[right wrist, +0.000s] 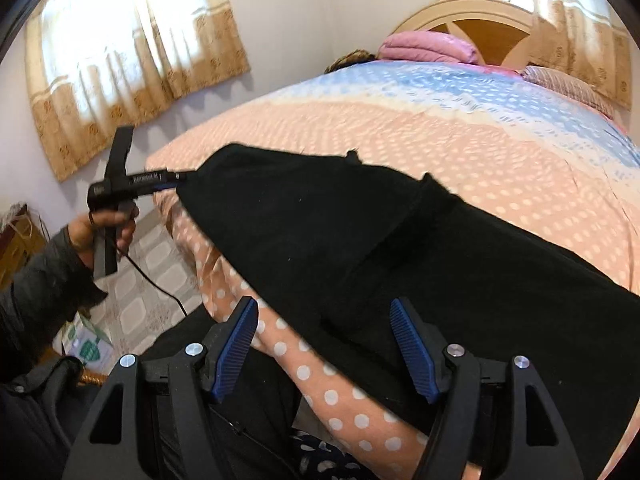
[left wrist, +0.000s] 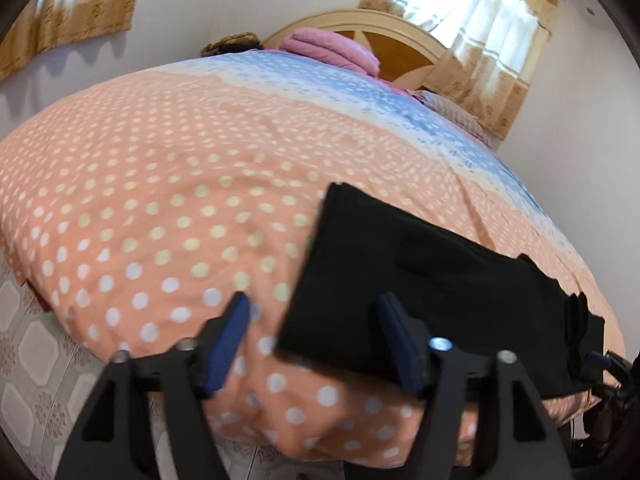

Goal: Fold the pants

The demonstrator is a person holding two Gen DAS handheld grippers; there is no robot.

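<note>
The pants lie flat on the bed, near its foot edge, well apart from the pink blanket at the headboard. They look soft, light and limp, so they will likely sag between holds; the corners and the hem are the best places to pinch.

The left gripper stands spread, one finger over the pants' corner, pinching nothing. The right gripper is spread too, the pants' near edge between its fingers, untouched as far as I can tell.

Only the right view shows the hand holding the left gripper at the pants' far end; the left view shows that end squared off.
</note>
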